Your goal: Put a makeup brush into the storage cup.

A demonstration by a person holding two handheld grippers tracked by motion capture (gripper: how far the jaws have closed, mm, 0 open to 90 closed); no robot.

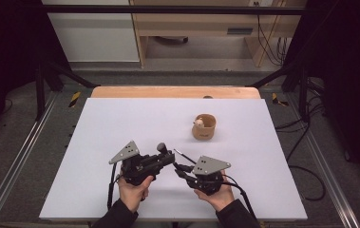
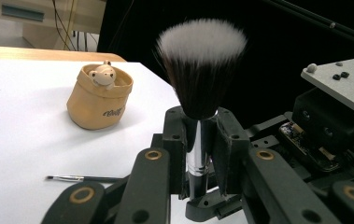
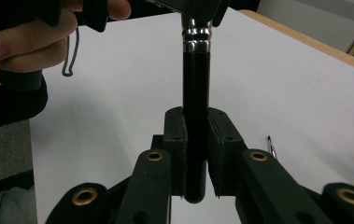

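Two grippers hold one makeup brush (image 2: pixel 198 93) above the near middle of the white table (image 1: pixel 120 118). The left gripper (image 2: pixel 198 140) clamps its silver ferrule, the right gripper (image 3: pixel 195 135) its black handle. The brush's long axis runs level between them, bristles toward the far left. A thin liner brush (image 2: pixel 81 178) lies just beside; the pouch-shaped holder (image 1: pixel 203 127) stands well apart, with open table all around.

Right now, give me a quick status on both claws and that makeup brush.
Left claw shut on makeup brush ferrule. Right claw shut on its black handle. Thin brush and tan pot lie apart on the table; nothing blocking.
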